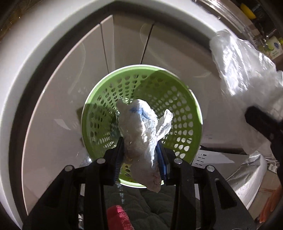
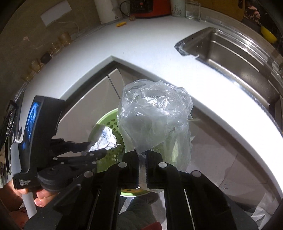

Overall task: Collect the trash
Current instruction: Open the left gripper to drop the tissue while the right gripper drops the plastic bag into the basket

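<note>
My left gripper [image 1: 141, 150] is shut on a crumpled white paper wad [image 1: 141, 132] with blue marks, held directly above a green perforated basket [image 1: 191, 106] on the floor. My right gripper [image 2: 142, 155] is shut on a clear plastic bag [image 2: 153, 116] that stands up from the jaws, above and right of the same basket [image 2: 106, 122]. The bag also shows at the right of the left wrist view [image 1: 244, 74]. The left gripper with its paper wad [image 2: 104, 138] shows at the left of the right wrist view.
A white L-shaped countertop [image 2: 150, 49] wraps around the basket, with beige cabinet doors [image 1: 123, 44] below. A steel sink [image 2: 230, 53] lies at the right. An orange appliance [image 2: 150, 8], a white roll [image 2: 107, 10] and jars [image 2: 192, 8] stand at the back.
</note>
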A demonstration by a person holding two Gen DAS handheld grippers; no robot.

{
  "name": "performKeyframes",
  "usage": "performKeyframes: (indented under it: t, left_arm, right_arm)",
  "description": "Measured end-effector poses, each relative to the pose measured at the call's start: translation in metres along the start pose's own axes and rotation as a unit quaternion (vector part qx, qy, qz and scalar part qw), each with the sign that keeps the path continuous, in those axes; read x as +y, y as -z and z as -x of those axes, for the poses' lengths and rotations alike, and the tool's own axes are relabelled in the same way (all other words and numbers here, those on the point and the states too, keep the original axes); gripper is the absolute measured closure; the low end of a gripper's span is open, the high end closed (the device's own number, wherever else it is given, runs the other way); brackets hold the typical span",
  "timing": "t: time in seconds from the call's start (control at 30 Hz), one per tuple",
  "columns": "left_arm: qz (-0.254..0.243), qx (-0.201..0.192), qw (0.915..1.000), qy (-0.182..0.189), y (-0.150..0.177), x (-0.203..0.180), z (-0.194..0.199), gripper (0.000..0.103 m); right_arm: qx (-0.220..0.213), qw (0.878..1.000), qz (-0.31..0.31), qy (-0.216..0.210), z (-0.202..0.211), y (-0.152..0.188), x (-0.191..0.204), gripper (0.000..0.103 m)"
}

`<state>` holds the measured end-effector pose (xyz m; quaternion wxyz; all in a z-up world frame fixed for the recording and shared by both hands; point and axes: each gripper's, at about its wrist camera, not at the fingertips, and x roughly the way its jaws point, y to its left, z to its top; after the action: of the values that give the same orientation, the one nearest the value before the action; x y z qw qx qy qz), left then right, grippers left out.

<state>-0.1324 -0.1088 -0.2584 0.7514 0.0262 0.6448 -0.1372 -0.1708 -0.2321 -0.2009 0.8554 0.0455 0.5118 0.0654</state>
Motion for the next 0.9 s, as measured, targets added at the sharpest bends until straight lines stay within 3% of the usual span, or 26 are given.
performKeyframes:
  t: [0.1, 0.2, 0.33, 0.4, 0.9]
  left_arm:
    - [0.003, 0.003, 1.0000, -0.003, -0.003, 0.002, -0.002, 0.065]
    - [-0.001, -0.008, 0.9999, -0.010, -0.002, -0.002, 0.004, 0.037]
    - [-0.013, -0.028, 0.9992, -0.025, -0.005, -0.009, 0.016, 0.016]
    - [-0.015, -0.037, 0.9980, -0.050, -0.005, -0.011, 0.020, 0.011]
    - [-0.039, -0.093, 0.9942, -0.038, 0.001, -0.008, 0.059, 0.008]
  right_arm:
    - [0.003, 1.000, -0.002, -0.003, -0.002, 0.002, 0.000, 0.095]
    - [0.002, 1.000, 0.000, -0.004, -0.002, 0.001, 0.002, 0.095]
    - [0.002, 1.000, 0.001, -0.005, -0.003, -0.001, 0.001, 0.095]
    - [0.002, 1.000, 0.001, -0.007, -0.003, -0.002, 0.001, 0.095]
    - [-0.012, 1.000, 0.015, 0.012, 0.002, -0.010, -0.005, 0.095]
